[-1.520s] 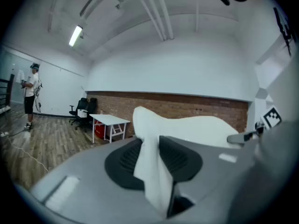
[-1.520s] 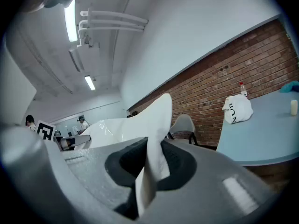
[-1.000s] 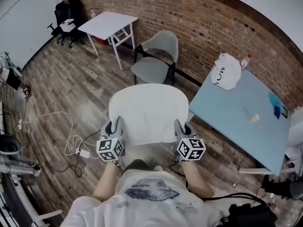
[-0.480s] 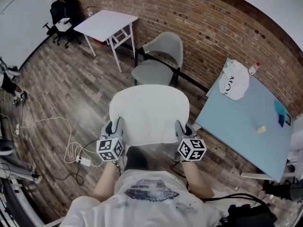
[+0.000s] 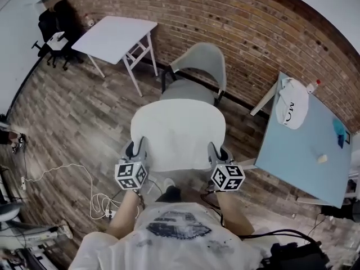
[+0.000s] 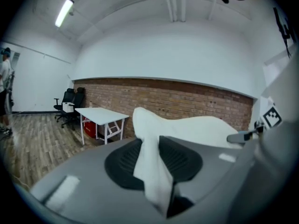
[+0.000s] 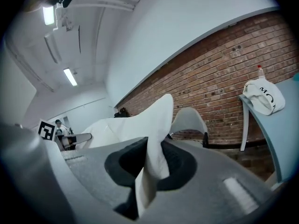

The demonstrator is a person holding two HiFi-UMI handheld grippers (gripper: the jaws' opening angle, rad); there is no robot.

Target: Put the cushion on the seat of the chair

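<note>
At the far left, only the left gripper view shows a person [image 6: 5, 92] standing by the white wall. In the head view that side has the black office chairs [image 5: 53, 21] and the white folding table [image 5: 115, 37]. The left gripper [image 5: 136, 149] is closed on the left edge of the white cushion [image 5: 178, 133]. Its own view shows the fabric pinched between the 2 pads, which the head view hides. The cushion is held in the air between both grippers. In the head view its far edge covers the front of the seat of the grey chair [image 5: 198, 72]. The right gripper [image 5: 217, 151] is clamped on the right edge in the same way. At the right stands the blue table [image 5: 304, 151] with a white bag [image 5: 294, 107]. In the right gripper view the letters "MO" can be read on the bag. Compared with 1 second before, the chair is nearer to the cushion, and the blue table has gone more to the right of the picture.
</note>
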